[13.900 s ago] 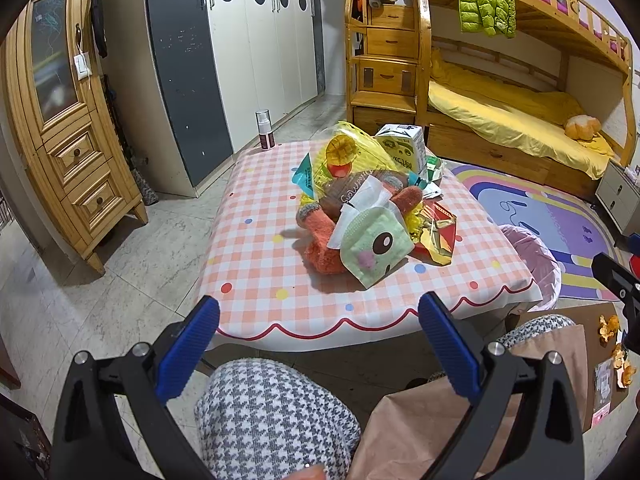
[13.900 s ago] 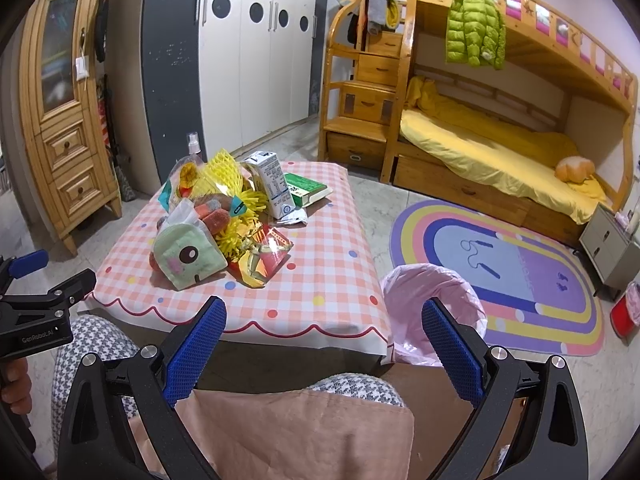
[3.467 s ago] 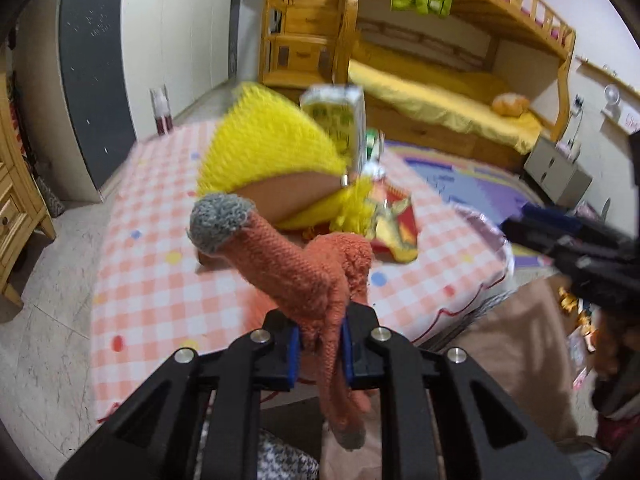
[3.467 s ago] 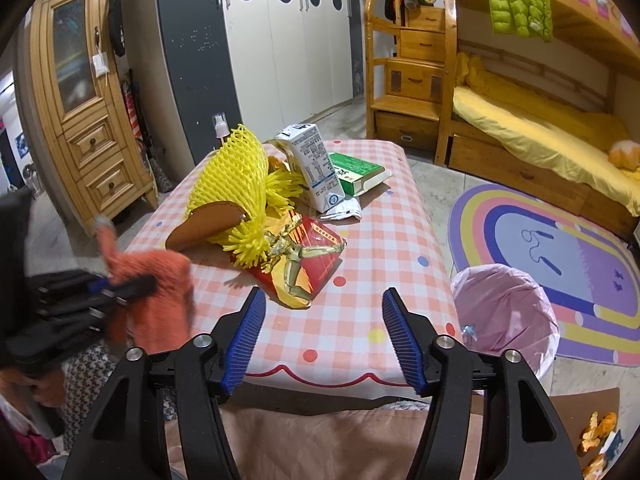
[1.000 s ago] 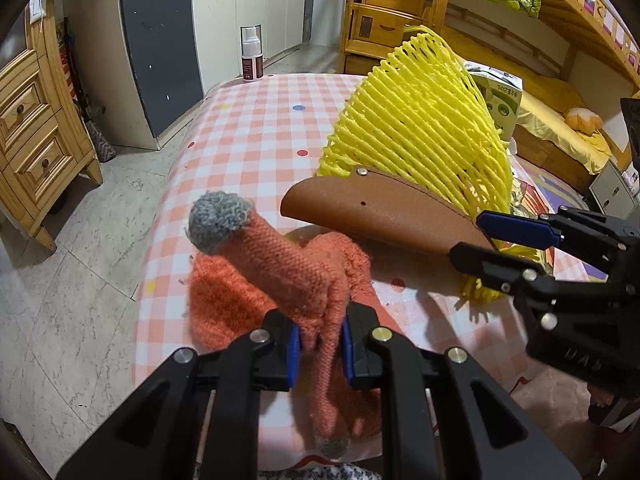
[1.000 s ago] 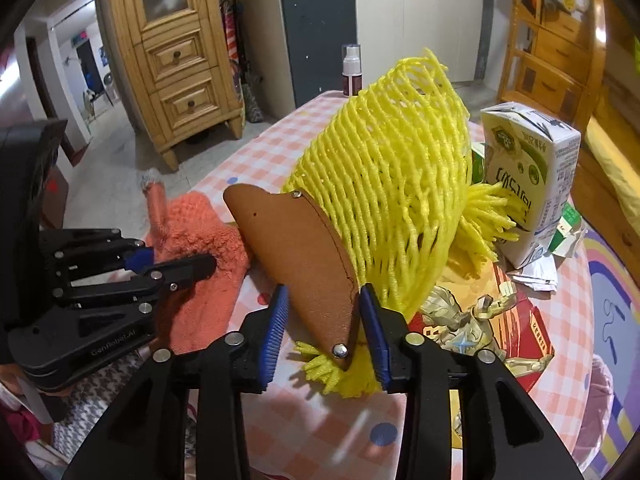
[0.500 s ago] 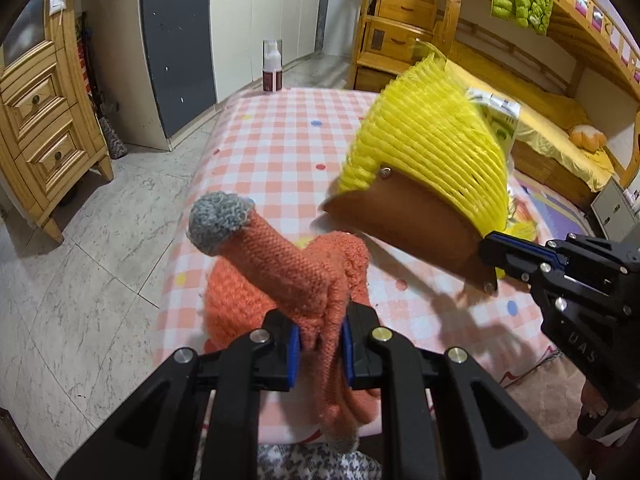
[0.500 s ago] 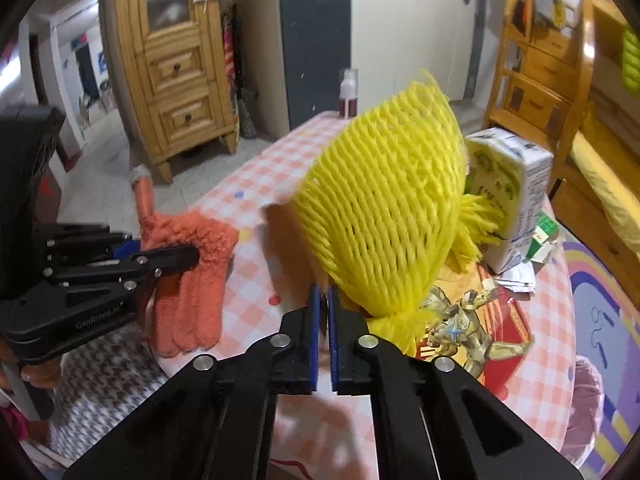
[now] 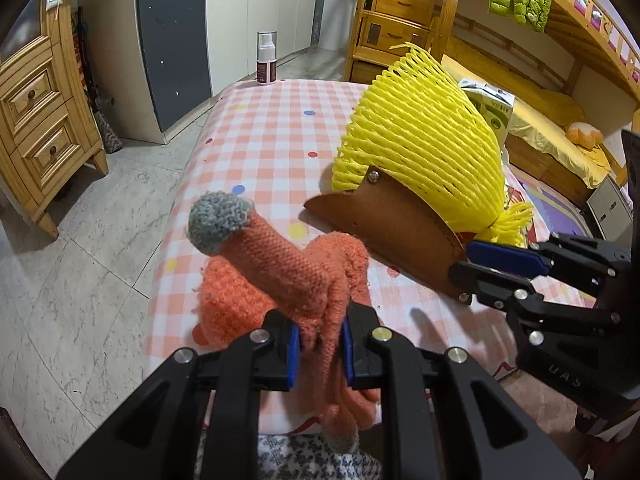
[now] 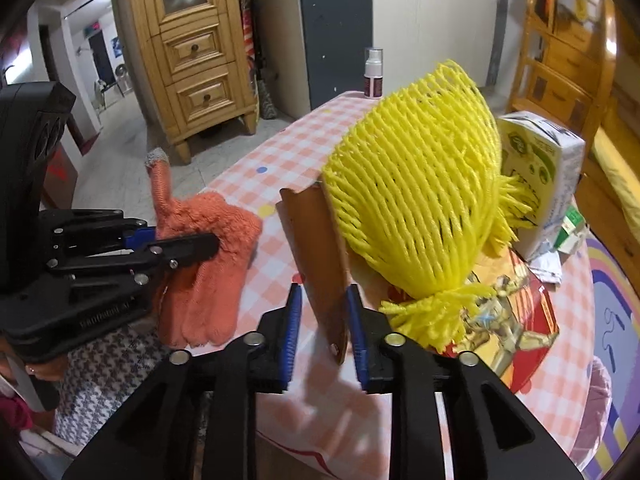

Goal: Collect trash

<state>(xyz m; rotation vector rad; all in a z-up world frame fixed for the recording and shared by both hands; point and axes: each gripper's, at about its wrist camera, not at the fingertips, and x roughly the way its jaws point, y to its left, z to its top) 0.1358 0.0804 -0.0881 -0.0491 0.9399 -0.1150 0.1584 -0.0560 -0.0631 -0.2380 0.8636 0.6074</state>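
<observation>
My left gripper point(image 9: 319, 346) is shut on an orange knit glove point(image 9: 292, 268) with grey fingertips, held over the near edge of the checked table point(image 9: 264, 148); the glove also shows in the right wrist view point(image 10: 208, 256). My right gripper point(image 10: 324, 328) has its jaws around the tip of a brown leather sheath point(image 10: 324, 248), with small gaps at both pads. The sheath point(image 9: 392, 224) leans against a yellow foam fruit net point(image 10: 416, 200), also in the left wrist view point(image 9: 420, 140). A milk carton point(image 10: 540, 176) stands behind the net. A red and gold wrapper point(image 10: 508, 320) lies under it.
A spray bottle point(image 9: 267, 58) stands at the table's far edge. A wooden cabinet point(image 10: 192, 52) is to the left, a bunk bed point(image 9: 540, 92) to the right. A pink-lined bin point(image 10: 596, 404) sits beside the table on a rainbow rug point(image 10: 616, 300).
The right gripper's jaws have parted a little around the brown sheath, which stands more upright. The glove stays held in the left gripper, near the table edge.
</observation>
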